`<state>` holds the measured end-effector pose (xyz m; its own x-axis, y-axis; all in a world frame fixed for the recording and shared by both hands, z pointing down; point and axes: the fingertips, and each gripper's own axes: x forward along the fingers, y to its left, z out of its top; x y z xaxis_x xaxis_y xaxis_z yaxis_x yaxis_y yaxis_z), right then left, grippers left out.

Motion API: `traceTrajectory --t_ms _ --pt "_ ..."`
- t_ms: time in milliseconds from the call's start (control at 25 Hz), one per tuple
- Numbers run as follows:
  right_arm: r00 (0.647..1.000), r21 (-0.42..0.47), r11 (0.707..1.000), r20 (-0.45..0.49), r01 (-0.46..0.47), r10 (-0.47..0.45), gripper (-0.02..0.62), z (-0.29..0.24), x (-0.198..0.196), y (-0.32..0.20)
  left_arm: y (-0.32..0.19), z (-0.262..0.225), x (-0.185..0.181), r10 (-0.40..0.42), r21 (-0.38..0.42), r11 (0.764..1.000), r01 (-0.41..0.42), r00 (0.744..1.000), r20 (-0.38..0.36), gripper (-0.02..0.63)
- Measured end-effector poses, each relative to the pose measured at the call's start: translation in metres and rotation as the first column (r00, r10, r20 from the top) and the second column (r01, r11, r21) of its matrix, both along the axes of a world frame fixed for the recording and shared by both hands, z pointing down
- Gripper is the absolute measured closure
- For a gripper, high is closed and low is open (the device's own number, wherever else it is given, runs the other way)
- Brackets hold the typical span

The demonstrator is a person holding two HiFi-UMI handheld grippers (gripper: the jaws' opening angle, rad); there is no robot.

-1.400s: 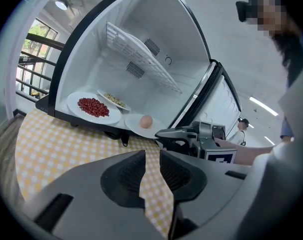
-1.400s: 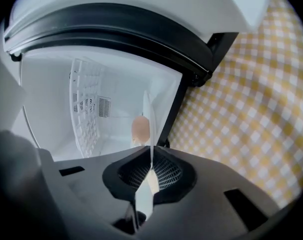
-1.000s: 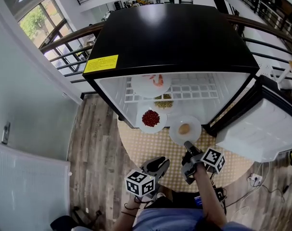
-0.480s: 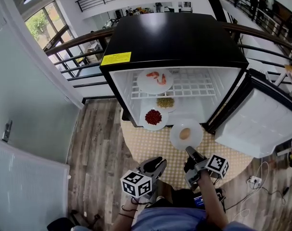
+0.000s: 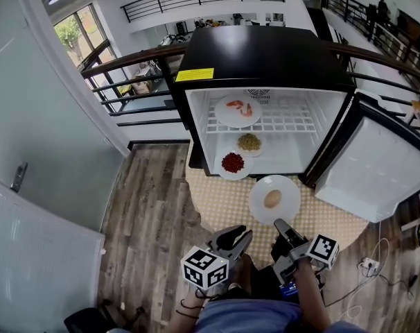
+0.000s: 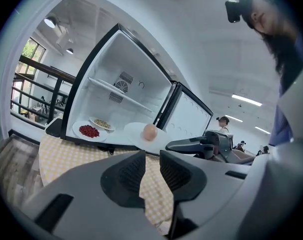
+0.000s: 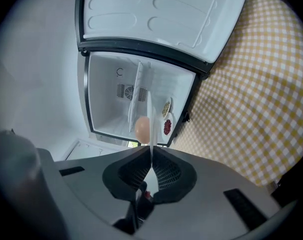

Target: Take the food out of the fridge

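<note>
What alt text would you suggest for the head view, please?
The right gripper holds a plate with an egg outside the open fridge; plates of shrimp, greens and red berries sit inside. The left gripper is empty.

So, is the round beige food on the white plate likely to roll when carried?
Probably yes: the round beige food sits loose on the smooth white plate. The right gripper pinches only the rim, so the plate may tip.

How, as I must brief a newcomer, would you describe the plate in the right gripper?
Start at the open black fridge. In front of its opening, over the checked mat, the right gripper clamps the rim of a white plate. Unlike the three plates inside, it carries one tan, egg-shaped piece.
</note>
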<state>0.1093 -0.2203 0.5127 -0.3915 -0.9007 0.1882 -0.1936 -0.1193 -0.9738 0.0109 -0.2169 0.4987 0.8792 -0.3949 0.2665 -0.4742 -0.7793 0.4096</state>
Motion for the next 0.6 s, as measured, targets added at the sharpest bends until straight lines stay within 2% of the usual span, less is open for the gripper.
traceTrajectory --t_ms 120,400,600 --pt "1.0 0.011 1.0 0.016 0.017 -0.017 0.572 -0.007 -0.019 0.021 0.022 -0.008 -0.015 -0.002 0.009 1.0 0.003 1.0 -0.014 0.522" --pt "0.998 0.024 0.999 0.054 0.042 -0.043 0.571 -0.014 -0.064 0.06 0.071 0.004 -0.066 -0.01 0.006 1.0 0.01 1.0 0.024 0.522" --pt "0.995 0.037 0.996 0.052 0.079 -0.08 0.572 -0.024 -0.09 0.076 0.09 0.006 -0.098 -0.049 -0.013 0.999 0.049 0.999 0.006 0.522"
